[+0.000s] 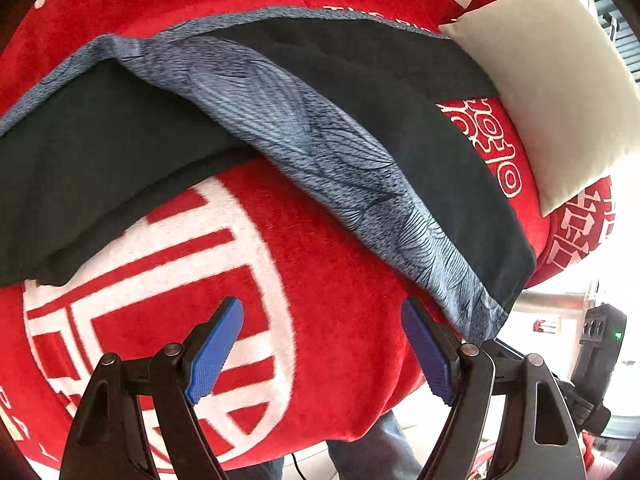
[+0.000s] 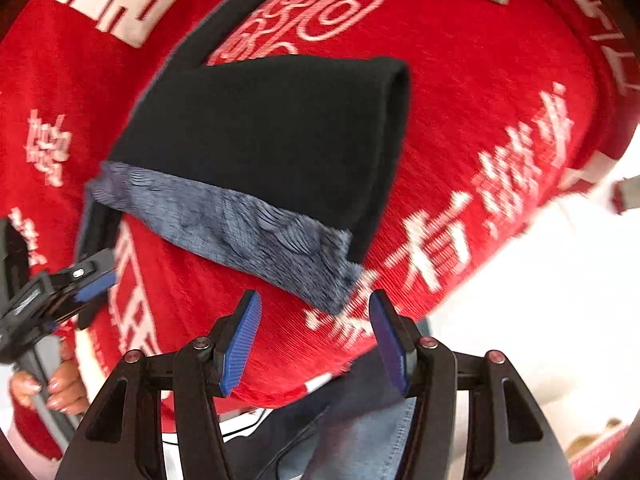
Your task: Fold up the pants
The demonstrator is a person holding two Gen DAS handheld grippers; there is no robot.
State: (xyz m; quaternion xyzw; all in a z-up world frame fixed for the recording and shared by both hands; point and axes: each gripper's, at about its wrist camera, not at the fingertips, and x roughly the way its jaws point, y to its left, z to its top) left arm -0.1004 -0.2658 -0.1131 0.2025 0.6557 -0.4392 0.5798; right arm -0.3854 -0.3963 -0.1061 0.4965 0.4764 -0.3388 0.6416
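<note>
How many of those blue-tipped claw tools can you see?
2. The left gripper hangs over the red blanket beside the pants; the right gripper is near the pants' patterned edge. Both are empty.

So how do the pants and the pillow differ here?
Colour: the pants are dark with a grey-blue patterned side, while the pillow is plain cream.
Shape: the pants lie flat in folded layers, while the pillow is plump.
Position: in the left wrist view the pants spread across the middle, while the pillow sits at the far right edge.
Both rest on the red blanket.
</note>
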